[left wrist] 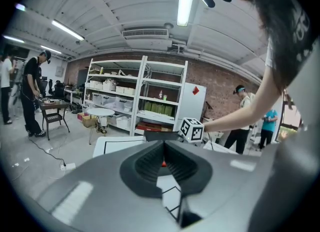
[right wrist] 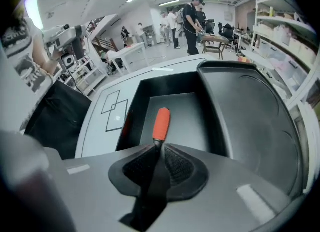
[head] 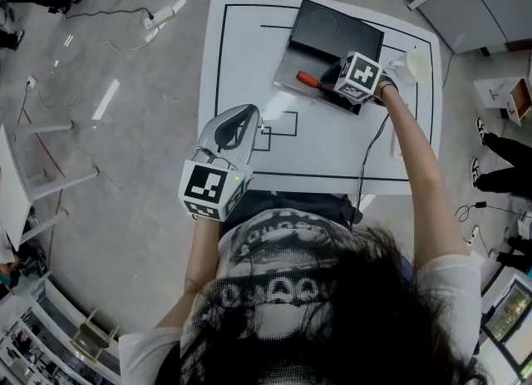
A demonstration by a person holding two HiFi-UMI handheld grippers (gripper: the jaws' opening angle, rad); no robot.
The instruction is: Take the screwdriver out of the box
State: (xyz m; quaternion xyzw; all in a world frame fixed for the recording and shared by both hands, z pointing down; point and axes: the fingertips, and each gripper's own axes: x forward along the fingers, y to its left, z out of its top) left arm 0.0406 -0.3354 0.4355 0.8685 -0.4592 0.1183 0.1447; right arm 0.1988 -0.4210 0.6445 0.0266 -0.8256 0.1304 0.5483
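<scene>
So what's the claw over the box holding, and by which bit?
The right claw grips the screwdriver by its shaft, just below the orange handle.

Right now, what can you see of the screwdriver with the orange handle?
The orange-handled screwdriver has a smooth, rounded, plastic-looking grip and a dark shaft. It is inside the open black box, handle pointing away from the right gripper, whose jaws pinch its shaft.

A white tabletop [head: 324, 155] marked with black rectangular outlines stands on a glossy grey floor [head: 125, 167]. A white cup-like object [head: 418, 65] sits near its far right corner. Beyond, white metal shelving [left wrist: 135, 98] lines a brick wall, with a small round white table [left wrist: 100, 111] in front.
</scene>
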